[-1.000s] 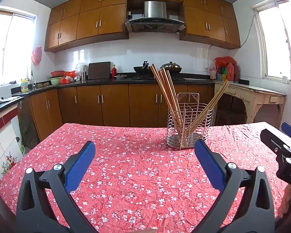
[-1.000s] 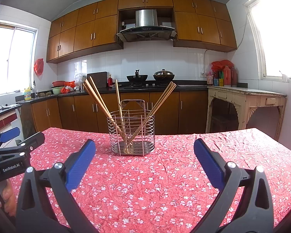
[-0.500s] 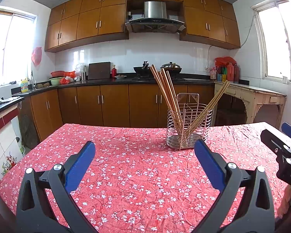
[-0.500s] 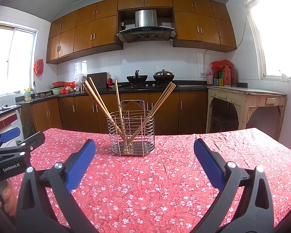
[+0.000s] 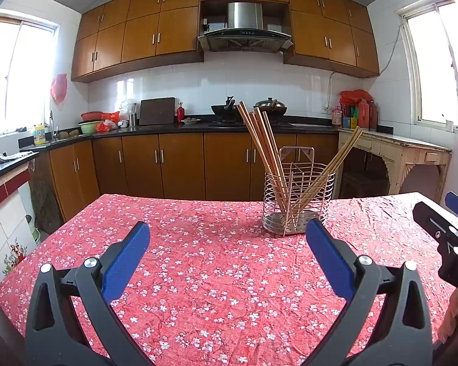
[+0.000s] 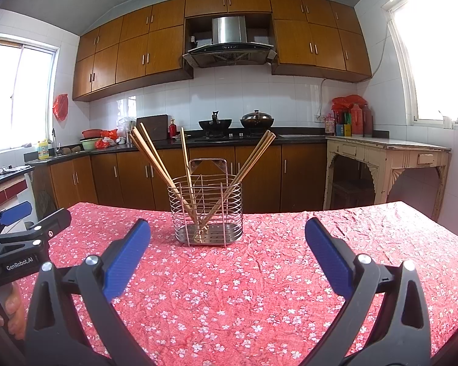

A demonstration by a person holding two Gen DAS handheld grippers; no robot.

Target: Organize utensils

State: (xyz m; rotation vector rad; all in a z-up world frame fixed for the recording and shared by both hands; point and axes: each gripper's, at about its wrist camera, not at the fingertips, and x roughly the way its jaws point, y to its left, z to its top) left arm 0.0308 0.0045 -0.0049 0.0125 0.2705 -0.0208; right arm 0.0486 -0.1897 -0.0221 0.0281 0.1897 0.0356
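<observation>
A wire utensil holder (image 5: 298,201) stands upright on the red floral tablecloth (image 5: 210,268), with several wooden chopsticks (image 5: 264,143) leaning in it. It also shows in the right wrist view (image 6: 205,212), with its chopsticks (image 6: 155,160) fanned left and right. My left gripper (image 5: 227,253) is open and empty, short of the holder and to its left. My right gripper (image 6: 227,254) is open and empty, facing the holder from the near side. Each gripper shows at the edge of the other's view: the right one (image 5: 442,235), the left one (image 6: 21,231).
The table's far edge runs behind the holder, with brown kitchen cabinets (image 5: 174,164) and a black counter beyond. A worn cream side table (image 6: 387,158) stands at the right wall. Windows are on both sides.
</observation>
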